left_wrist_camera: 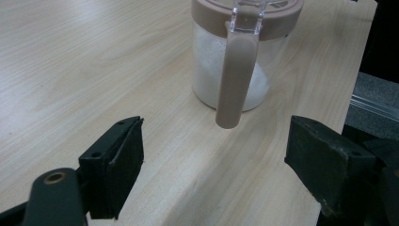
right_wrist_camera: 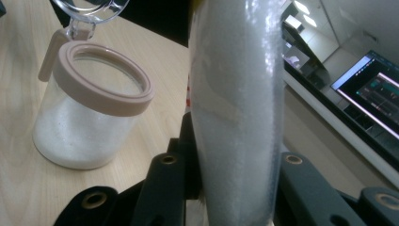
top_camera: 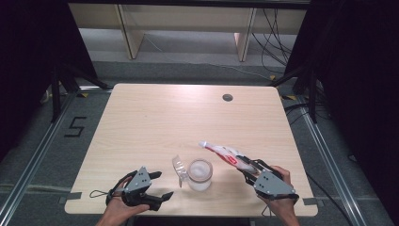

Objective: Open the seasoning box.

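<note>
From the high view, your right hand-held gripper [top_camera: 248,168] is clenched on a bag of white powder [top_camera: 225,154] that slants up and away over the worktop [top_camera: 155,117], just right of the jar [top_camera: 200,174]. The jar stands near the front edge with its clear lid [top_camera: 179,168] flipped open to its left. Your left hand-held gripper [top_camera: 160,184] rests left of the jar, released and holding nothing.

In the left gripper view, the jaws stand wide apart, the jar's handle [left_wrist_camera: 235,75] straight ahead between them but untouched.

In the right gripper view, the bag [right_wrist_camera: 235,108] fills the jaws, and the jar's open mouth [right_wrist_camera: 106,77] sits beside it.

You look to be at the pouring step: next, tip the bag's top over the mouth, and steady the jar if needed.
</note>
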Available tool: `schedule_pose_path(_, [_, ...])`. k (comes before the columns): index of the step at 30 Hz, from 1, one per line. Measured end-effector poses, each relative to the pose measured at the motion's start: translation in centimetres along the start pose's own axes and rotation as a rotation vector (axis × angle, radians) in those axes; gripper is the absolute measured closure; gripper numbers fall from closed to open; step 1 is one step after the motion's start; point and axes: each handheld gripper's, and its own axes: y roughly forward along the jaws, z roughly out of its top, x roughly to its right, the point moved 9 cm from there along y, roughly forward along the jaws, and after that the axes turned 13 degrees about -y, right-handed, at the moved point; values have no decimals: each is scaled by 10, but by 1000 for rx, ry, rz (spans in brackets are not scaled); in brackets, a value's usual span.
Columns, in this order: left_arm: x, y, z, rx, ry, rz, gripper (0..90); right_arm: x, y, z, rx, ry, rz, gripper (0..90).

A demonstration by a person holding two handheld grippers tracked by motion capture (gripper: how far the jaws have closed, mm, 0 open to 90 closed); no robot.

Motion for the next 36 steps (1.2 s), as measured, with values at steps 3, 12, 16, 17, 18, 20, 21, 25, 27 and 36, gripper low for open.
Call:
schedule_pose_path(3, [0,0,0,1,0,1,193,3,0,-4,13,45,-8,733])
schedule_pose_path(12, [0,0,1,11,-14,2,193,16,2,-18,53,204,-54,736])
schedule_pose_path(16, [-3,-1,0,-12,13,14,193,16,5,-27,47,254,-54,736])
schedule_pose_path(17, [-3,-1,0,-14,17,16,193,17,5,-29,45,258,-58,736])
schedule_pose_path(18, [-1,-1,1,-1,0,6,193,21,7,-32,50,262,-66,737])
schedule_pose_path(20, [0,-1,1,4,-6,4,193,24,8,-36,56,291,-82,737])
schedule_pose_path(21, [0,0,1,3,-11,-2,193,24,9,-38,53,312,-74,737])
schedule_pose_path(25, [0,-1,1,6,-8,3,193,27,15,-46,55,358,-84,738])
schedule_pose_path(27, [0,-1,1,0,-7,-1,193,29,18,-51,46,342,-86,739])
schedule_pose_path(36, [-1,-1,1,3,-2,3,193,19,31,-59,19,354,-45,743])
